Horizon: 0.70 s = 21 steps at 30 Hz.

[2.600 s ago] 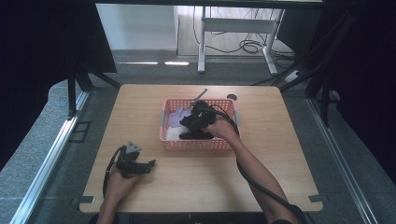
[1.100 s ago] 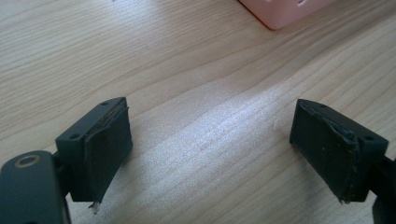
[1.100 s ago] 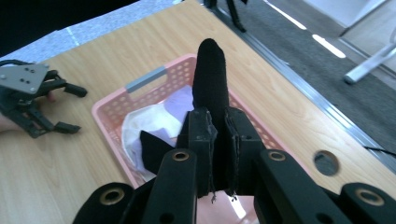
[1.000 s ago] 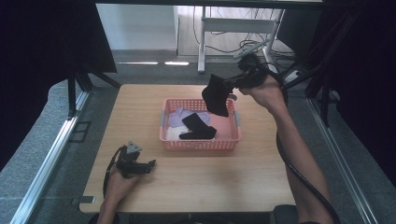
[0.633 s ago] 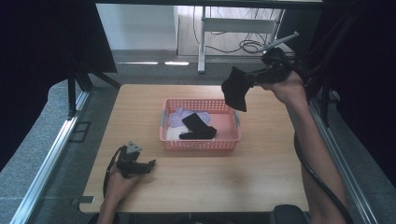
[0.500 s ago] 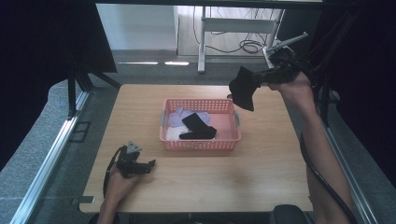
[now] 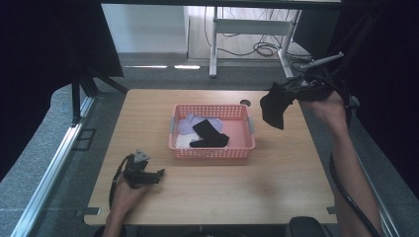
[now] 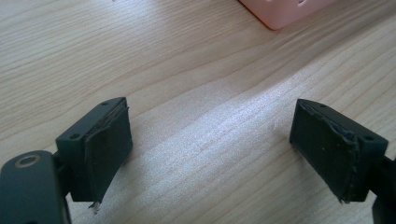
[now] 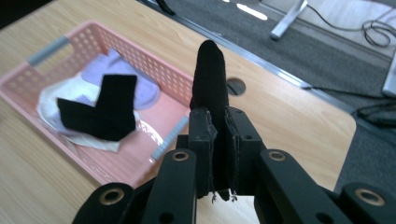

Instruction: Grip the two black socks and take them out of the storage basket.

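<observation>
Above table (image 7: 276,177), raised right gripper (image 7: 296,89) pinching black sock (image 7: 273,104).

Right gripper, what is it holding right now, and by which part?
The right gripper is shut on a black sock, pinched at one end, the rest hanging free above the table's right side. The left gripper holds nothing.

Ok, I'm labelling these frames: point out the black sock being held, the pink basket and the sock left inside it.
held black sock (image 7: 274,106), high view, middle of the hanging fabric
pink basket (image 7: 212,153), high view, near wall
black sock in basket (image 9: 108,113), right gripper view, its bend
</observation>
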Motion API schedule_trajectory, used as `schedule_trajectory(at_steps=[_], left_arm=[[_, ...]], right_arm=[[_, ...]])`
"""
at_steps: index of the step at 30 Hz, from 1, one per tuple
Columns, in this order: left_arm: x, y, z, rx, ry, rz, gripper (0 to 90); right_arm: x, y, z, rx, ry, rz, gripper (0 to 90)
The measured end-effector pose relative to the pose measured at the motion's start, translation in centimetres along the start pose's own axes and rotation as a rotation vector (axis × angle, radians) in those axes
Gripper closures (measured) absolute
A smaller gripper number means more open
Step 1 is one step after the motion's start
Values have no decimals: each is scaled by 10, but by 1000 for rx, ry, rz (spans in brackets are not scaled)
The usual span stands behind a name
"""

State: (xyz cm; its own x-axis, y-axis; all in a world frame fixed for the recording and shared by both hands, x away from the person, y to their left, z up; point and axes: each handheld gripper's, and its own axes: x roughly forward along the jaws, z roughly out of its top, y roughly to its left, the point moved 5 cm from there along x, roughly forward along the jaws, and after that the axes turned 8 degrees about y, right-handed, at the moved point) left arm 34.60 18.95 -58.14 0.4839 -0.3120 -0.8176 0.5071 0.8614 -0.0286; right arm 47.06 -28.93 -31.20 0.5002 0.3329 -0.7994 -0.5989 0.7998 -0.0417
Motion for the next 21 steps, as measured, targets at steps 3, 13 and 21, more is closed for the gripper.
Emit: schedule_trajectory(at_steps=[3, 13, 21], left_arm=[[0, 0, 0, 0, -3, 1, 127], [0, 0, 0, -1, -1, 0, 127], [0, -1, 0, -5, -4, -1, 127]], right_arm=[[10, -5, -14, 22, 8, 4, 817], [58, -13, -67, 69, 78, 7, 817], [90, -15, -99, 93, 131, 0, 810]])
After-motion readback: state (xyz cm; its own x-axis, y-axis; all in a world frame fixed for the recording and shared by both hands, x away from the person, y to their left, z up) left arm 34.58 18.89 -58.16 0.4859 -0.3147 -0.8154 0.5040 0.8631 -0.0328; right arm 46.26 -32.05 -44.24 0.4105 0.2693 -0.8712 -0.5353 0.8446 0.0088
